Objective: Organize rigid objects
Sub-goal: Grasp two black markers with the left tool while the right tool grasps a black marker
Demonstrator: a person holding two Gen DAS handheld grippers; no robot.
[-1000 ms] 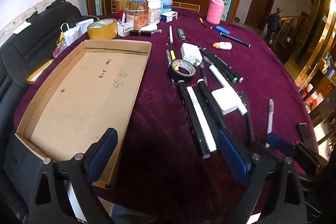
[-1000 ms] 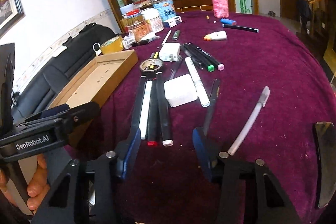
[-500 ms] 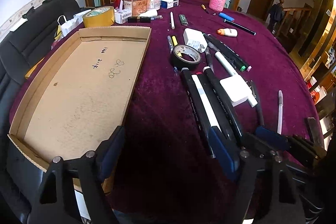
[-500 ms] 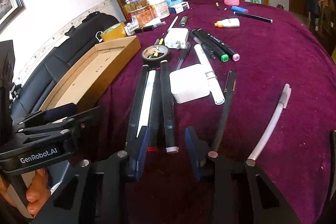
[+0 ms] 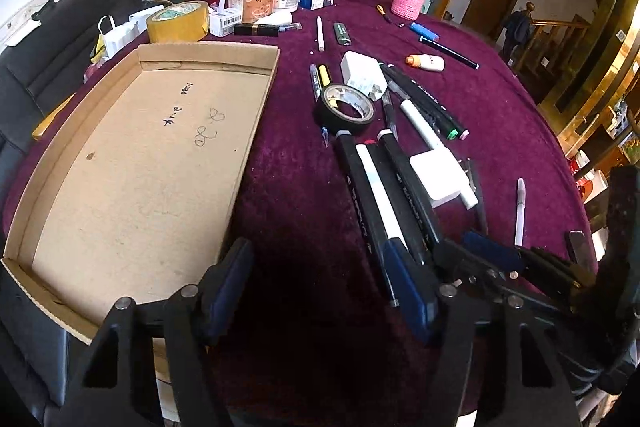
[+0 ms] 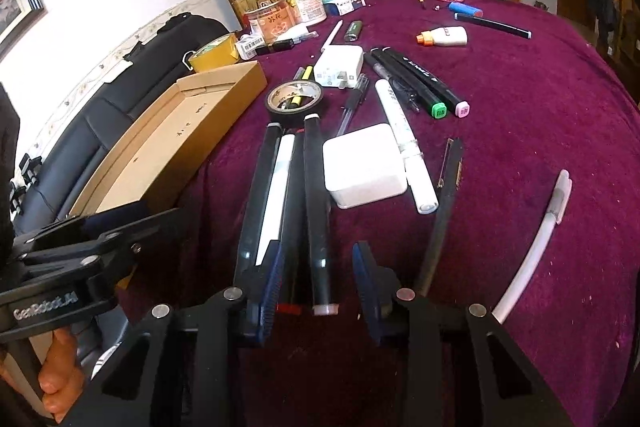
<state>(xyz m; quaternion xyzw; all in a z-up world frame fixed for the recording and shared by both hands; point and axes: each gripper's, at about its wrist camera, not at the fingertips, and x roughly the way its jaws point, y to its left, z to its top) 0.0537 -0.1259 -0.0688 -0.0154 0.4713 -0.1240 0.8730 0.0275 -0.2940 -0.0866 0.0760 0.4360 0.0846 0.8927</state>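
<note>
On the purple tablecloth that fills both views, the biggest thing I see is the shallow cardboard tray, lying at the left with only pen scribbles on its floor. Next in size is my left gripper, whose jaws are closing with nothing between them but bare cloth; its left finger sits at the tray's near right corner and its right finger overlaps the near ends of the markers. In the right wrist view I see my hand wrapped around that gripper's handle. My right gripper is part-way open and astride the near ends of the bundle of long markers: the black marker with the pale cap and the one with the red tip lie inside the gap, not visibly pinched, while the white marker and the outer black one lie at or beyond the left finger. Just right of the bundle sits a white charger block, touching a white marker. Beyond the bundle's far ends lies a roll of black tape, and well to the right a slim white pen.
</note>
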